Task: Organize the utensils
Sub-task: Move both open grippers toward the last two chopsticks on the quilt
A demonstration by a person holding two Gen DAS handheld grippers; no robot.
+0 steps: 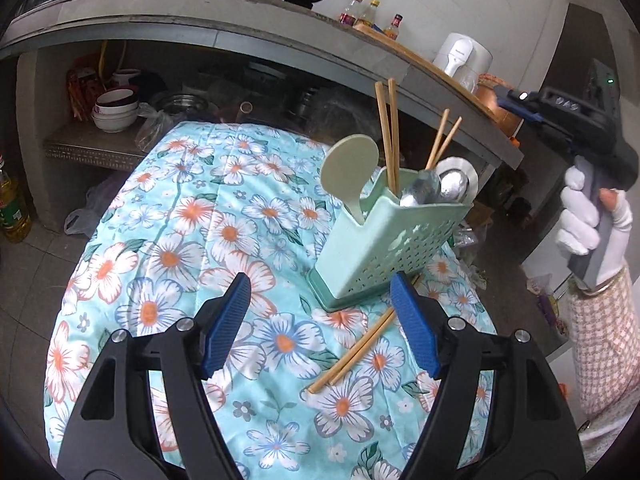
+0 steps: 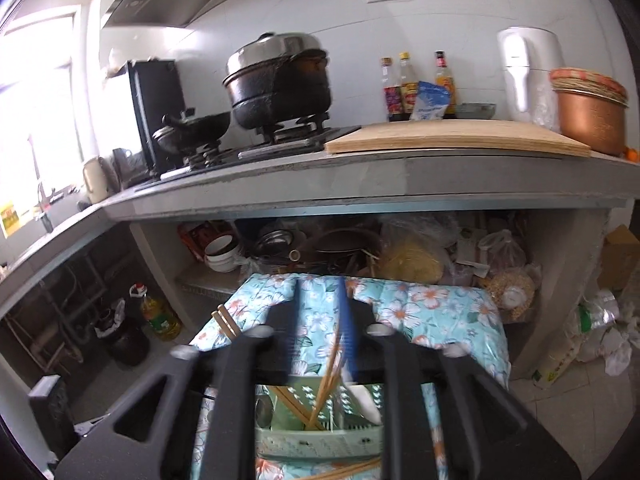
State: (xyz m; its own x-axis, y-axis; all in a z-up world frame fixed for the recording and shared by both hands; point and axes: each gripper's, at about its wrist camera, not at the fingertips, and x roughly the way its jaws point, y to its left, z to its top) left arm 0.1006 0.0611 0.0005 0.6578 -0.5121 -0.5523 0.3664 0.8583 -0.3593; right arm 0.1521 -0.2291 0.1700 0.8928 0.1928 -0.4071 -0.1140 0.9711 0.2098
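A mint-green utensil holder (image 1: 384, 248) stands on the flowered tablecloth (image 1: 224, 216). It holds a pale rice paddle (image 1: 350, 168), metal spoons (image 1: 436, 190) and upright chopsticks (image 1: 390, 136). One pair of chopsticks (image 1: 352, 354) lies flat on the cloth in front of the holder. My left gripper (image 1: 320, 316) hovers open over that spot, nothing between its blue pads. My right gripper (image 2: 320, 292) is blurred above the holder (image 2: 304, 440), jaws apart with cloth showing between them. A chopstick pair (image 2: 330, 376) leans in the holder just below its right pad (image 2: 346, 320). A gloved hand (image 1: 580, 224) holds that tool.
Behind the table runs a grey counter (image 2: 360, 184) with a stove, black pots (image 2: 280, 80), sauce bottles (image 2: 408, 84) and a wooden board (image 2: 452, 136). The shelf under it holds stacked bowls (image 1: 116, 112). An oil bottle (image 1: 12, 208) stands on the floor at left.
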